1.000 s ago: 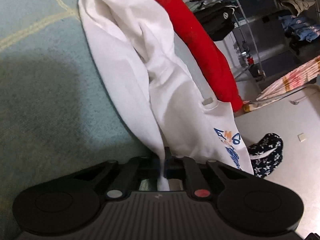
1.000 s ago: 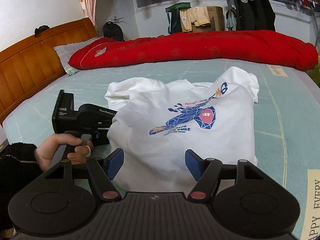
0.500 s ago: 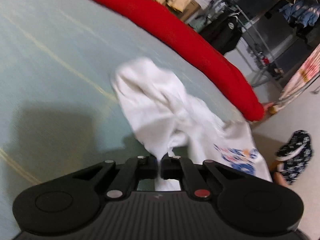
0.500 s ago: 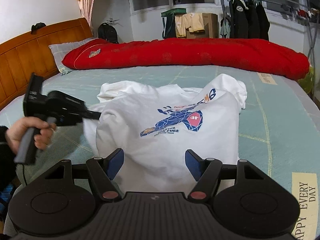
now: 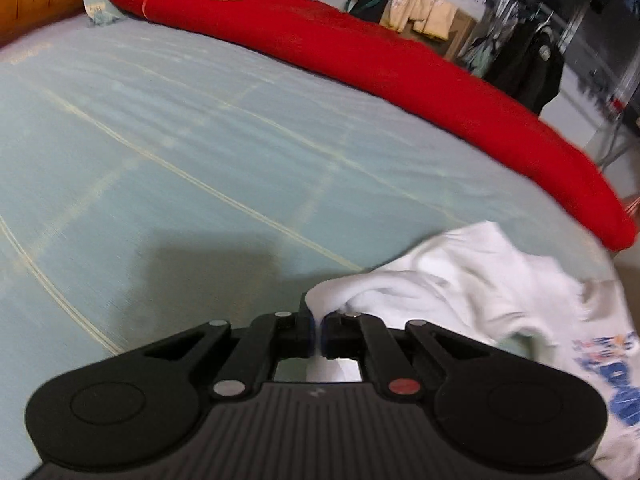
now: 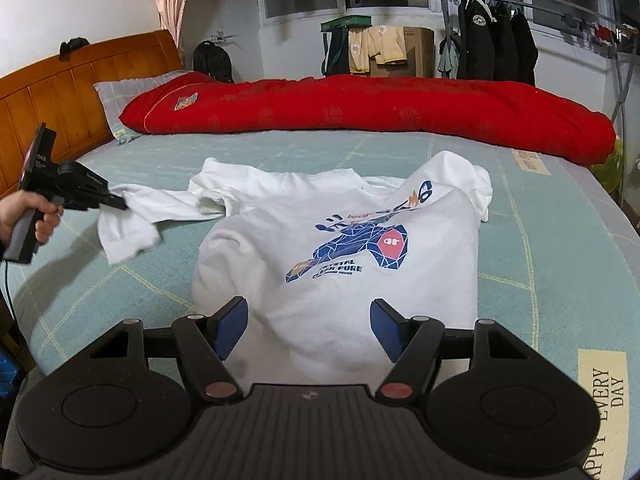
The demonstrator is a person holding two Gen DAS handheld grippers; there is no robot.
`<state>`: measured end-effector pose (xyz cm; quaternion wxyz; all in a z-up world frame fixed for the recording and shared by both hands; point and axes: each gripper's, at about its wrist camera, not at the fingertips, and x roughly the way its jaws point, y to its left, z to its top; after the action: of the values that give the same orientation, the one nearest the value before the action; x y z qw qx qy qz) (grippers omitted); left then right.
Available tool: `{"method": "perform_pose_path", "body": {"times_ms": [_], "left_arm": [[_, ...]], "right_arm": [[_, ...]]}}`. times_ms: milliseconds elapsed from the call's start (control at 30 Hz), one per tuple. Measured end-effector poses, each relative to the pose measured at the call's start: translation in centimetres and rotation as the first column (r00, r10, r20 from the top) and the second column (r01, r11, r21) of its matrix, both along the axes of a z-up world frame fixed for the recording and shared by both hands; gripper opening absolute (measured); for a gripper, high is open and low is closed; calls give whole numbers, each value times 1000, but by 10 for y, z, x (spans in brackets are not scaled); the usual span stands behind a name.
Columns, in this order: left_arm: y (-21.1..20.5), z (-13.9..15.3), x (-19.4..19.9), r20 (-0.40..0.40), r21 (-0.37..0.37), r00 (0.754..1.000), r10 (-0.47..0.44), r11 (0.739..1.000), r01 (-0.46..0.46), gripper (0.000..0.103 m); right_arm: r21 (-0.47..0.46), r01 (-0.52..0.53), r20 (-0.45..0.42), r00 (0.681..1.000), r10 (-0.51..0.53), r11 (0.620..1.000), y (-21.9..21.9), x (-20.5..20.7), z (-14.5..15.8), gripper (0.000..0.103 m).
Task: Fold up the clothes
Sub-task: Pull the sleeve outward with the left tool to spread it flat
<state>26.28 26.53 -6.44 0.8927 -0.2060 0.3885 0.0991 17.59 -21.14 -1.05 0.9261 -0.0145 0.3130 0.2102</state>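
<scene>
A white sweatshirt (image 6: pixel 344 248) with a blue printed design lies rumpled on the pale green bed (image 6: pixel 540 264). Its sleeve (image 6: pixel 132 220) is stretched out to the left and lifted off the sheet, with my left gripper (image 6: pixel 120 203) shut on the sleeve's edge. In the left wrist view the white cloth (image 5: pixel 452 280) bunches right at my left gripper (image 5: pixel 318 330), whose pads pinch a fold. My right gripper (image 6: pixel 307 330) hangs open just above the sweatshirt's near hem, with nothing between its blue pads (image 6: pixel 232 326).
A long red quilt (image 6: pixel 360 106) lies across the far side of the bed, against a pillow (image 6: pixel 120 96) and a wooden headboard (image 6: pixel 52 92). A clothes rack with dark jackets (image 6: pixel 496 40) stands behind. A hand (image 6: pixel 28 220) holds the left gripper.
My left gripper has lifted and swung out to the left, pulling the sleeve away from the sweatshirt's body and stretching it. The right gripper has stayed in place, open.
</scene>
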Motion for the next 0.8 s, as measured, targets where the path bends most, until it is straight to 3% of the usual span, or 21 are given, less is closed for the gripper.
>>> {"method": "perform_pose_path", "body": {"times_ms": [133, 267, 367, 533, 600, 800], "left_arm": [[34, 2, 2, -27, 47, 995, 95, 994, -94, 3], [57, -8, 3, -56, -50, 992, 112, 992, -115, 7], [53, -15, -1, -62, -53, 993, 99, 993, -102, 10], [57, -22, -23, -27, -163, 995, 91, 982, -94, 29], [56, -25, -41, -9, -195, 995, 98, 976, -98, 32], [47, -41, -98, 42, -400, 992, 120, 912, -93, 35]], "right_arm": [[-8, -2, -6, 1000, 2, 1000, 5, 2, -1, 72], [-15, -8, -10, 1000, 8, 1000, 11, 2, -2, 73], [-21, -17, -12, 1000, 17, 1000, 17, 0, -1, 73], [-36, -31, -1, 1000, 31, 999, 21, -4, 2, 73], [-30, -33, 1, 999, 33, 999, 21, -6, 3, 73], [-15, -37, 1, 999, 37, 999, 20, -14, 3, 73]]}}
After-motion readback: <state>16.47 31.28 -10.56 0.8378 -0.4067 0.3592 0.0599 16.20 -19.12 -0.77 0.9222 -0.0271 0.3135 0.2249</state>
